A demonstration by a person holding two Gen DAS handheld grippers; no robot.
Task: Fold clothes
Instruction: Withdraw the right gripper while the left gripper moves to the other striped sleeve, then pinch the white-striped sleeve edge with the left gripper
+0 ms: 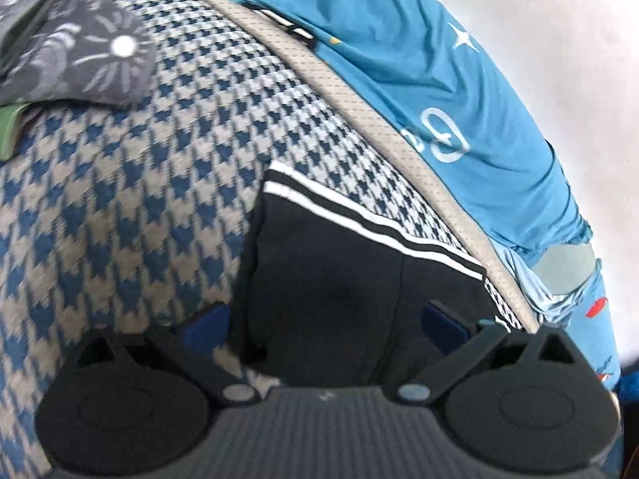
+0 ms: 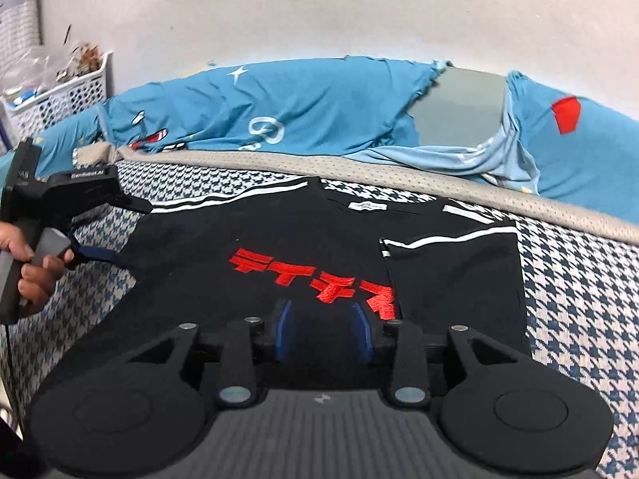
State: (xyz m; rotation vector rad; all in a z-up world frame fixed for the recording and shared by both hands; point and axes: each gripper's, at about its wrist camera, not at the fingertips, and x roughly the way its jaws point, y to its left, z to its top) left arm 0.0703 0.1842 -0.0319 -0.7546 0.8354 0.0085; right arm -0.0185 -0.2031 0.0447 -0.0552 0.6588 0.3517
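Shirt (image 2: 303, 247) lies flat under both tilted-down claws, left (image 1: 323, 319) wide apart, right (image 2: 322, 333) part-open, empty.

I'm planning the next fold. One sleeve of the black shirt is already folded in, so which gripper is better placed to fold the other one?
Probably the left gripper: its open jaws straddle the unfolded sleeve. The right gripper hangs open over the black shirt mid-chest.

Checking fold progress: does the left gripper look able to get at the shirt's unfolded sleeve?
Probably yes. The left gripper is open, with the black sleeve lying flat between its fingers on the checked cover. Nothing lies over the sleeve, so its way looks free.
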